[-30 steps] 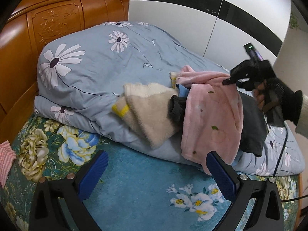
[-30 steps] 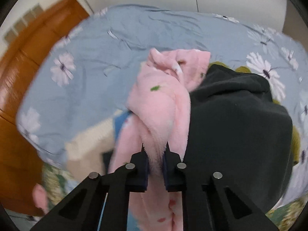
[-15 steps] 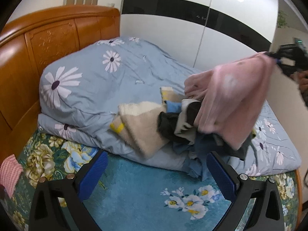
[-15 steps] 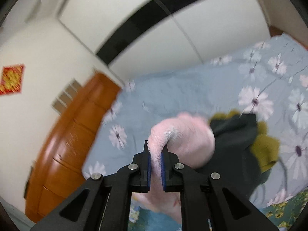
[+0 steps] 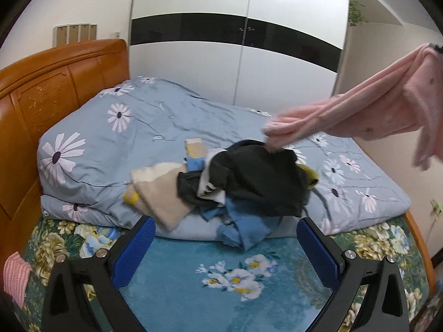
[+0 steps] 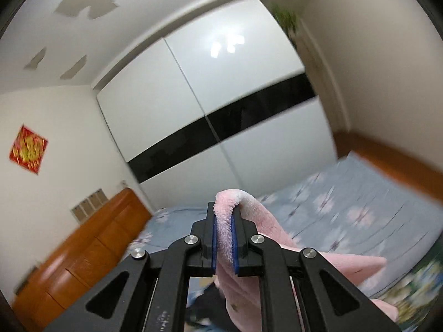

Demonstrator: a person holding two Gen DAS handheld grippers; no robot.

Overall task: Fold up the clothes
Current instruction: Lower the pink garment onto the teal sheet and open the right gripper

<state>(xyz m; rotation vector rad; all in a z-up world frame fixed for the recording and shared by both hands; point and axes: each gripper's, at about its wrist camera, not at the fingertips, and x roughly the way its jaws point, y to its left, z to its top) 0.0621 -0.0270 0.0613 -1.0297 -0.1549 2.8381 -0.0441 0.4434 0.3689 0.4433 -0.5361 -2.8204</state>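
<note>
Risk of snagging first: hanging with its low end just at the dark garment on top of the clothes pile, near frame centre in the left wrist view, and possibly catching and dragging that piece, or tumbling the heap toward the bed edge. Cannot tell whether actually touching there, owing to blur. Also risking a slip: pinching only a narrow folded edge of the pink garment in the right tool, clenched tight on the fleece, with most of the weight dangling below and to the lower right of that frame. Likely loosening if swung fast. Further, risking a poor fold by grasping at one point only, letting the cloth bunch and twist.

Stretching from upper right down toward centre in the left wrist view, pink garment hanging in the air above the quilt, well apart from the left tool. Standing released and wide, holding nothing, at the bottom of that frame, pointing at the pile over the floral bed.
</note>
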